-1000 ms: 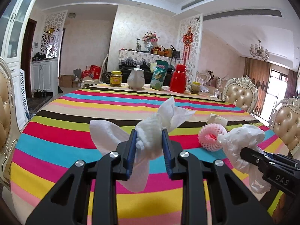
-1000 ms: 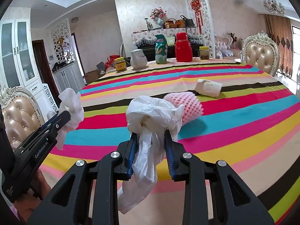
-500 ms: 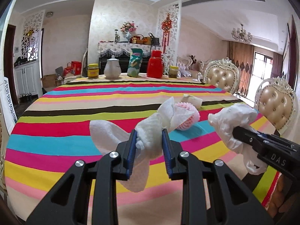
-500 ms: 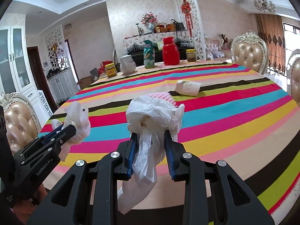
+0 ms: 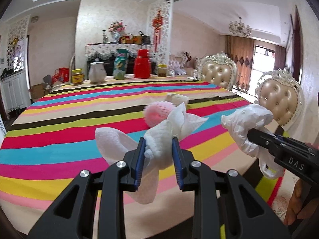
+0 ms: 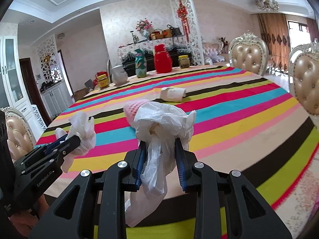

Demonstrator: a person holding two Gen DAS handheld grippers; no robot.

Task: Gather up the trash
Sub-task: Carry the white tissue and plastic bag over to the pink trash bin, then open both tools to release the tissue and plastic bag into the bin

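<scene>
Clearly two pieces of trash are off the table: a crumpled white paper towel [image 5: 159, 139], twisted in the middle with loose flaps fanning out on both sides, and a crinkled translucent white plastic bag [image 6: 159, 127], bunched on top with a limp tail hanging below. Two more lie on the cloth near the middle of the table: a pink foam fruit net [image 5: 157, 112], round and netted, and just behind it a small crushed white paper cup [image 6: 173, 94] on its side.

The table wears a tablecloth [image 5: 59, 123] of bright stripes in red, blue, yellow, pink, green and black. At its far edge stand a red thermos jug [image 5: 142, 63], a white teapot [image 5: 96, 73] and a yellow-lidded jar [image 5: 77, 76]. Tufted beige chairs with carved white frames [image 5: 218, 71] stand on the right side.

The left gripper [image 5: 158, 155] is clamped narrowly on the paper towel's twisted middle. The right gripper [image 6: 160, 159] pinches the plastic bag below its bunched top.
</scene>
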